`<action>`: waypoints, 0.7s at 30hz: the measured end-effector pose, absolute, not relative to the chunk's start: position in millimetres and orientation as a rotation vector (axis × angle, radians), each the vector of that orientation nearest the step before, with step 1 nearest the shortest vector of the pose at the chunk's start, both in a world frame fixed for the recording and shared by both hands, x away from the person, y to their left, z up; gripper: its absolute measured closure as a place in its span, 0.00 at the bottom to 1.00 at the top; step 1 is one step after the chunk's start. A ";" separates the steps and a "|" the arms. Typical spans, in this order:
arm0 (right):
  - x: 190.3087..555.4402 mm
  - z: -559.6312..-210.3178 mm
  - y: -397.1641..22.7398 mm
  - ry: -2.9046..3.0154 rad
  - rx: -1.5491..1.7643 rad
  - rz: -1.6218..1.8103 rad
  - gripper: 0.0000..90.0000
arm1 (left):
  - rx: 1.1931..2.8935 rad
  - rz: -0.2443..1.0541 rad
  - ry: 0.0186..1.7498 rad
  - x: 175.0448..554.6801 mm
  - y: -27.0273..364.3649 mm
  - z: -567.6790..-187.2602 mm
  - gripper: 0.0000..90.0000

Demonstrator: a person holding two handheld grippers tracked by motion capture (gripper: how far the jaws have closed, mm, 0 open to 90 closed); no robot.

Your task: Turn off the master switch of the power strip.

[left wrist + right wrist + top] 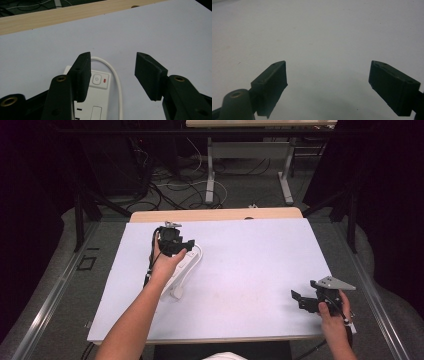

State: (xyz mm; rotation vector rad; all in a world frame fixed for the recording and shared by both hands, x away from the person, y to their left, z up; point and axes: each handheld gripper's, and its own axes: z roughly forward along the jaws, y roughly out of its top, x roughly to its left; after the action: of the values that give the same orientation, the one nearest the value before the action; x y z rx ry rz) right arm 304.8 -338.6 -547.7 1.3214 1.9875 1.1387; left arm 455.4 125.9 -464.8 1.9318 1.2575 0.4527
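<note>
A pale lilac sheet covers the surface (240,270), with a wooden edge at its far side and cables on the dark floor beyond. A white power strip (98,100) lies on the left half of the surface, its white cord (117,82) curling beside it. The left tool (112,72) hangs over the strip's switch end, jaws apart, one jaw above the strip and the cord between them, untouched. The right tool (328,85) sits near the right front corner, jaws spread wide over bare sheet.

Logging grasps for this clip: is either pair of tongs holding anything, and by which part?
Nothing is held. The left tongs stand open over the white plastic power strip; the right tongs are open, nothing between them.
</note>
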 end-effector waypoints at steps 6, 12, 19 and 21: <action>304.9 -547.7 -338.6 1.988 1.318 1.137 0.16 | 1.949 0.453 1.264 460.3 120.8 -468.1 0.58; 305.0 -548.0 -338.6 1.990 1.320 1.136 0.16 | 1.964 0.445 1.270 463.9 117.1 -471.2 0.61; 304.9 -548.0 -337.4 1.993 1.321 1.136 0.16 | 1.983 0.428 1.286 468.1 113.9 -476.1 0.68; 304.8 -548.1 -336.9 1.994 1.324 1.137 0.16 | 1.987 0.422 1.292 469.3 113.4 -477.2 0.70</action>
State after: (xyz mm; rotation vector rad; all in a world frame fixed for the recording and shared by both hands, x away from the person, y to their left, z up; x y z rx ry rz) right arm 304.8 -336.9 -548.1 1.3243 1.9944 1.1373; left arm 469.3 113.4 -477.2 1.9874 1.2923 0.4218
